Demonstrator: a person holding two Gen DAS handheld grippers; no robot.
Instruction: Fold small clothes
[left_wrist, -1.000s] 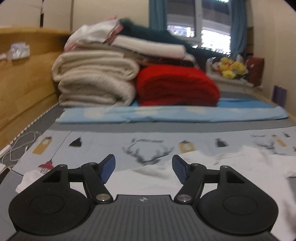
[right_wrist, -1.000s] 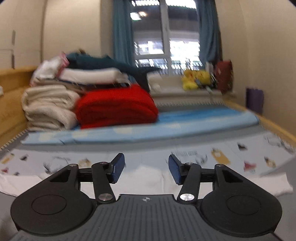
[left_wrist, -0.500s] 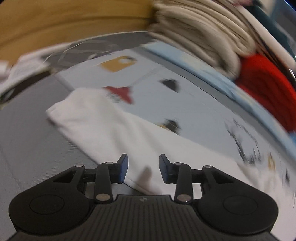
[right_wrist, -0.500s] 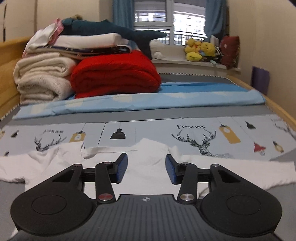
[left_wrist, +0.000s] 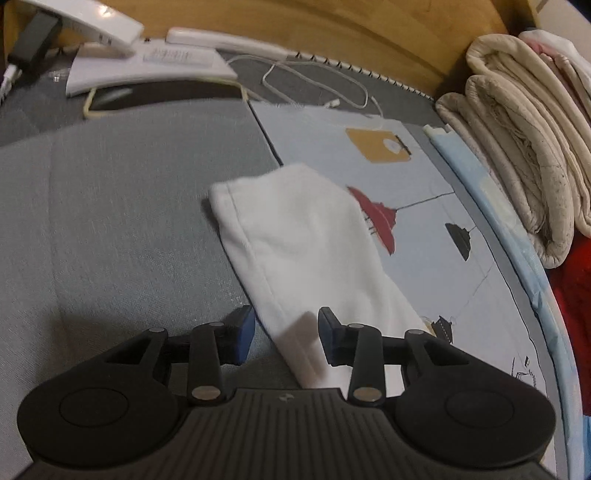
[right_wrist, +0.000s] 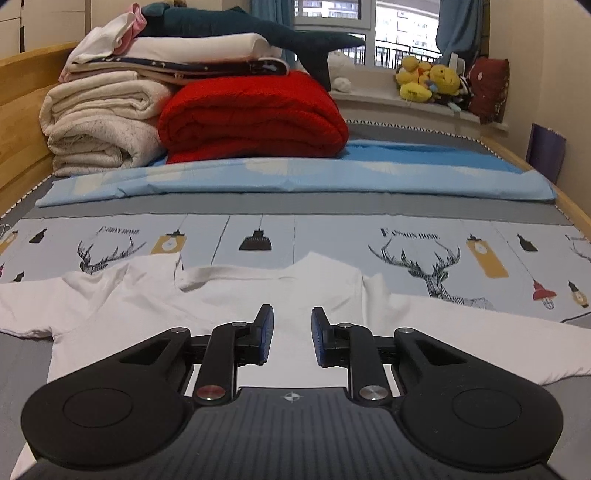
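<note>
- Since a second ago the left gripper (left_wrist: 286, 334) has swung off the far stack of bedding and tipped down over the sleeve (left_wrist: 295, 236) of the white T-shirt (right_wrist: 229, 306); its jaws have just been closing, with the sleeve's hemmed edge between them, though the blue pads do not look to press it yet
- Meanwhile the right gripper (right_wrist: 292, 334) has dipped from the window toward the shirt's chest; its jaws have just been closing too, and stand narrowly apart with only flat cloth behind the gap, nothing pinched
- Shirt lies spread face-up on the printed sheet (right_wrist: 332, 236), collar toward 12 o'clock in the right wrist view, sleeves out at 9 and 3 o'clock; in the left wrist view the sleeve runs from 6 toward 11 o'clock
- Judged progress: no fold shows; the garment is merely laid out; the first sleeve fold, both side folds and the final halving all remain
</note>
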